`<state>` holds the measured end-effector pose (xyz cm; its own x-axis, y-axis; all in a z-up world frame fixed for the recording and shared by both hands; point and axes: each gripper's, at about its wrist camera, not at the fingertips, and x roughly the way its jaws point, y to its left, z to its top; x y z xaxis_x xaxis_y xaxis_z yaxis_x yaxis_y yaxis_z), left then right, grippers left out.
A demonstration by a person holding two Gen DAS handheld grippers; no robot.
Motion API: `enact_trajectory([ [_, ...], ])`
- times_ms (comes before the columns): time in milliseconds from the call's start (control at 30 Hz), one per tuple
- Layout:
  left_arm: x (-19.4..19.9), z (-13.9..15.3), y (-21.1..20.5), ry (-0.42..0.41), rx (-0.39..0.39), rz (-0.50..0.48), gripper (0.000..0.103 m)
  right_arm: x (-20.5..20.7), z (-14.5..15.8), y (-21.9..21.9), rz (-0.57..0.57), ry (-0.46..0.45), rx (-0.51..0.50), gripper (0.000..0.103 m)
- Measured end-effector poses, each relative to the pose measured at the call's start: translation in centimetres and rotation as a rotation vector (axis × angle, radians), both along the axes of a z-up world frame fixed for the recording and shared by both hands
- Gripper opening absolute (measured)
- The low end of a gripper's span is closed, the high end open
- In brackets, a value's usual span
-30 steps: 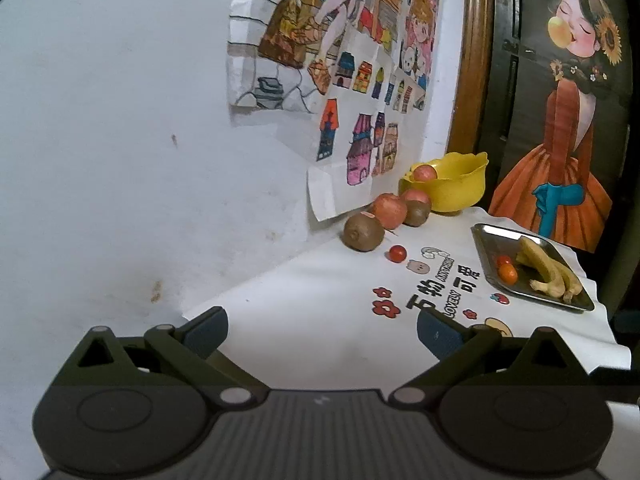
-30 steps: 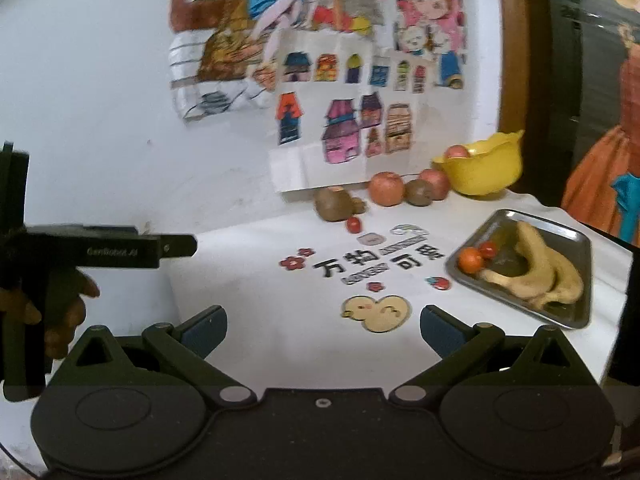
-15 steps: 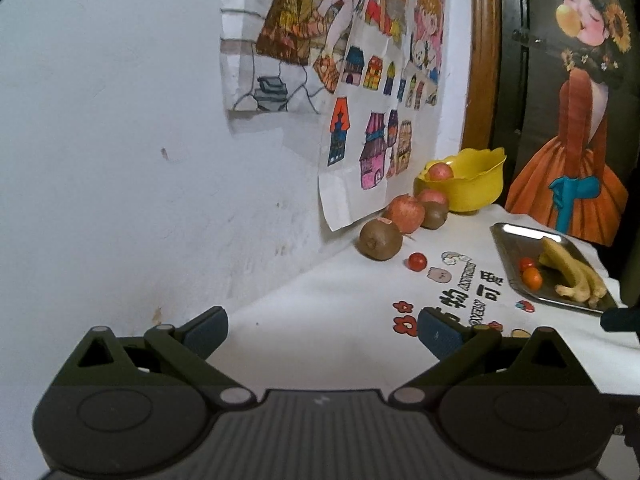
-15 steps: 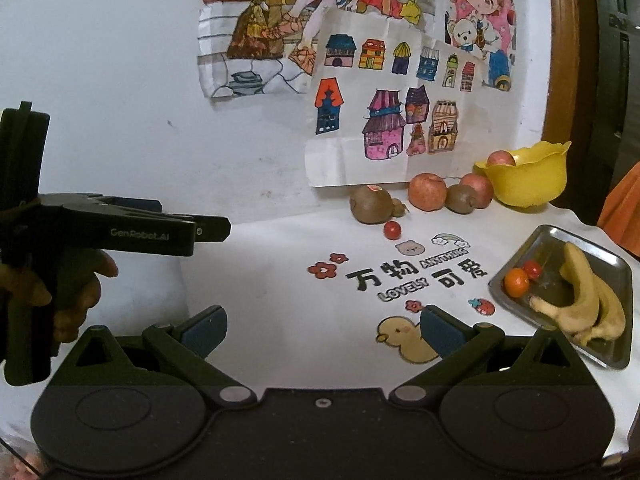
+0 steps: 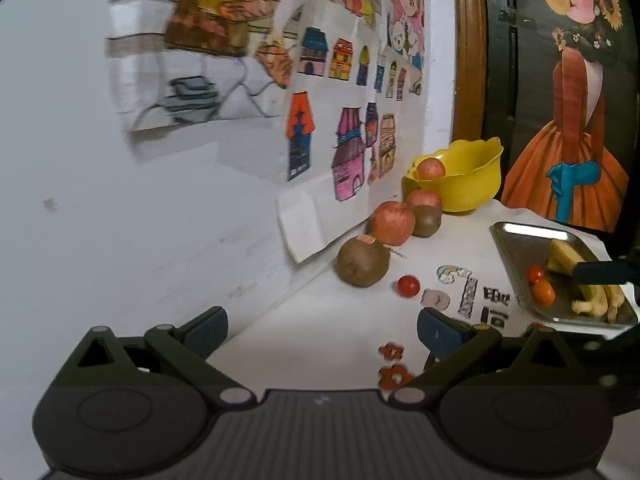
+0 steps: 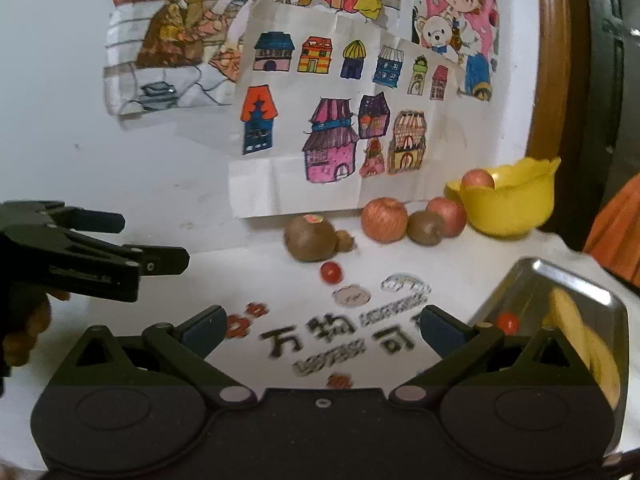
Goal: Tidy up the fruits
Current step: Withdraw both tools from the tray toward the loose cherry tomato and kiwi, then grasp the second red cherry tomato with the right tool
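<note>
A row of fruit lies along the wall: a brown kiwi [image 5: 362, 266] [image 6: 310, 239], an apple [image 5: 391, 223] [image 6: 384, 220], a second kiwi [image 5: 426, 221] [image 6: 425, 227] and another apple [image 6: 447, 211]. A cherry tomato [image 5: 408, 285] [image 6: 331, 272] sits loose in front of them. The yellow bowl [image 5: 472, 184] [image 6: 508, 204] holds one apple. A steel tray [image 5: 520, 248] [image 6: 532, 284] carries bananas [image 5: 592, 292] [image 6: 596, 344] and small tomatoes. My left gripper [image 5: 322, 326] is open and empty above the white table. My right gripper [image 6: 322, 326] is open too, near the tray.
Children's drawings [image 6: 320, 80] hang on the white wall behind the fruit, their lower edge over the kiwi. A painted door [image 5: 568, 100] stands at the right. The tablecloth [image 6: 320, 340] has printed characters and stickers. A hand [image 6: 24, 332] holds the left gripper's handle.
Both grippers have moved forward toward the fruit row and the tray, which now look larger. Both stay open and empty.
</note>
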<state>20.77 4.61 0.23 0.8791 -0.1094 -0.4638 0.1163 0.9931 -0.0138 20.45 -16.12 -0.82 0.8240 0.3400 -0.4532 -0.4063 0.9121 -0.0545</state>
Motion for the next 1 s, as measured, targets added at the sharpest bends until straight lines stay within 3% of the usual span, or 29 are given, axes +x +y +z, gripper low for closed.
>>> enact_trajectory([
  [133,2.1,-0.4,-0.9,0.003,-0.003,-0.008,0.103,2.7,-0.6,0.1,0.025,-0.042,-0.025,0.102],
  [300,4.5,-0.9,-1.7,0.009,-0.006,-0.011,0.103,5.9,-1.5,0.2,0.068,-0.018,-0.007,0.101],
  [600,7.2,-1.3,-1.6,0.017,-0.036,-0.016,0.103,10.8,-3.6,1.1,0.114,0.051,0.009,0.086],
  [867,8.4,-1.9,-1.6,0.027,-0.041,-0.022,0.103,13.4,-5.2,2.7,0.146,0.130,-0.012,0.058],
  [1000,8.9,-2.2,-1.4,0.038,-0.059,-0.014,0.103,14.1,-5.5,3.0,0.150,0.151,-0.002,0.051],
])
